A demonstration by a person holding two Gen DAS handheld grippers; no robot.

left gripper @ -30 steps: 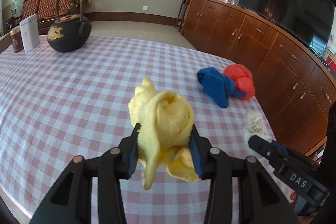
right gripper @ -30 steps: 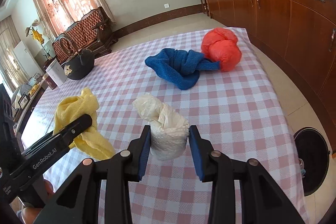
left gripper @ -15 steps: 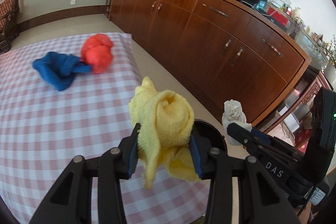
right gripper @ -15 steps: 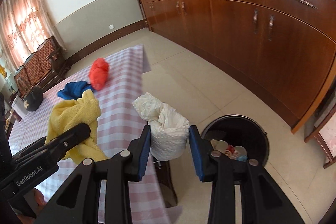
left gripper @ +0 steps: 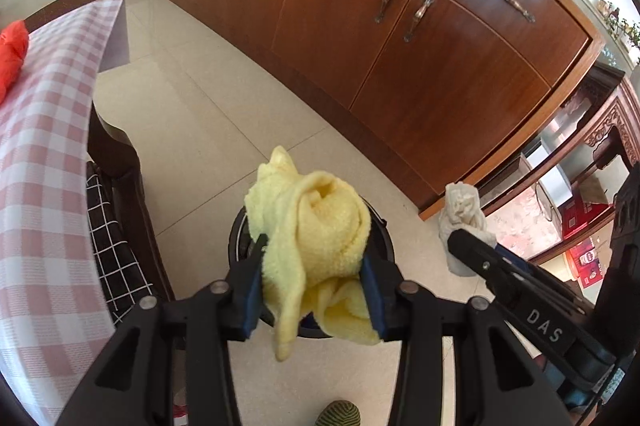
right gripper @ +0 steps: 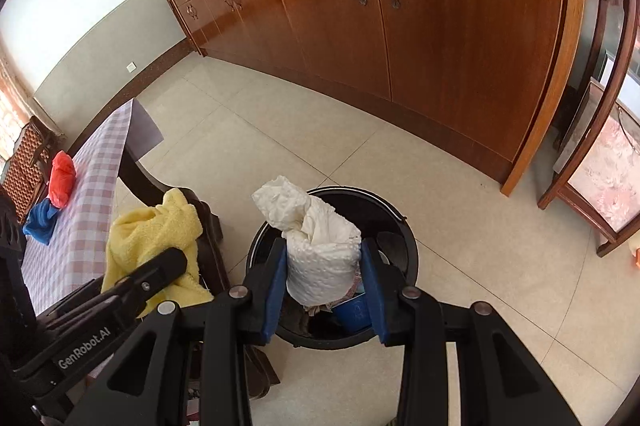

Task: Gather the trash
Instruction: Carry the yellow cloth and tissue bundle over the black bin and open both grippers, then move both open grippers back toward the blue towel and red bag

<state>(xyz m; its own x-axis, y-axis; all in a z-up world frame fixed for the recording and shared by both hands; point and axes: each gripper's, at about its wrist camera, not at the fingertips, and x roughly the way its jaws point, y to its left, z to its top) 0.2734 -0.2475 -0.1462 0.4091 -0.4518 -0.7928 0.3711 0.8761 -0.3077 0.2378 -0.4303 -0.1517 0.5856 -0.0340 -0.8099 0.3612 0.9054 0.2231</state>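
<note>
**both grippers hold bundles above the trash bin**

the left gripper point(left gripper: 314, 290) has its blue pads pressed against both sides of a yellow towel point(left gripper: 312, 234), which bulges up between them and hangs a loose fold down below. in the left wrist view the towel sits at the centre, with the black trash bin point(left gripper: 380, 226) right behind it on the tiled floor point(left gripper: 208, 114); only the bin's rim shows around the towel.

the right gripper point(right gripper: 326, 282) is clamped on a white paper wad point(right gripper: 316, 246), its pads touching the wad's flanks, the crumpled top leaning toward 11 o'clock. in the right wrist view the bin point(right gripper: 400, 226) lies directly under and behind the wad, with a blue cup point(right gripper: 354, 312) and other scraps inside it at about 6 o'clock of its opening.

from the left wrist view the right gripper and its wad appear at 3 o'clock; from the right wrist view the left gripper and towel appear at 9 o'clock, in front of a dark chair point(right gripper: 208, 226).

the checked table point(right gripper: 80, 226) runs along the 9 o'clock edge, with a red bundle point(right gripper: 62, 178) touching a blue cloth point(right gripper: 40, 220) on it. a long wooden cabinet point(right gripper: 440, 26) fills the 12 to 2 o'clock area.
</note>
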